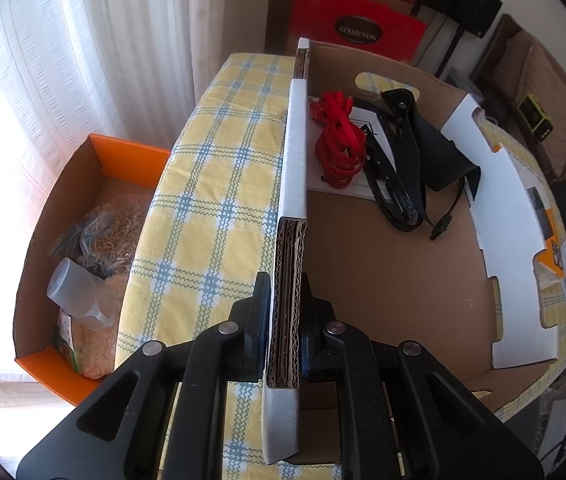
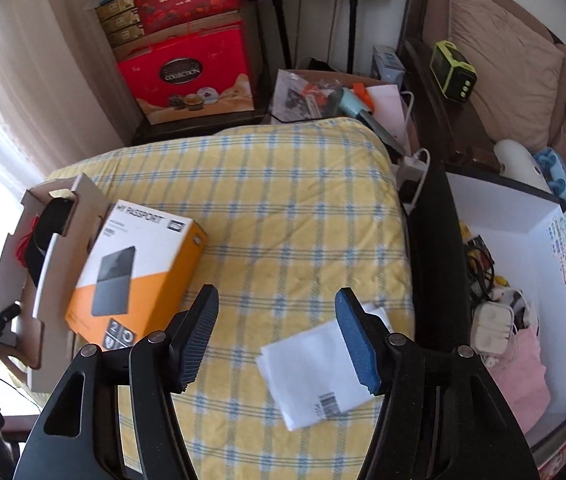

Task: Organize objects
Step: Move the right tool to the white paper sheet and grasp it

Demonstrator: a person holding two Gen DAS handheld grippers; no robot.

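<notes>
My left gripper point(image 1: 285, 284) is shut on the near wall of an open cardboard box point(image 1: 383, 272) that lies on the yellow checked cloth point(image 1: 219, 184). Inside the box lie a red ribbon bundle point(image 1: 339, 140), a white leaflet and black straps with a pouch point(image 1: 407, 152). The box also shows at the left of the right wrist view point(image 2: 63, 248). My right gripper point(image 2: 277, 328) is open and empty above the cloth. An orange and white "My Passport" box point(image 2: 139, 276) leans against the cardboard box. A white paper packet point(image 2: 315, 376) lies under my right finger.
An orange box point(image 1: 83, 248) with a plastic cup and bagged items sits left of the table. A white bin point(image 2: 523, 300) with cables, a charger and pink cloth stands right of it. Red gift boxes point(image 2: 187, 76), a clutter box and a sofa lie beyond.
</notes>
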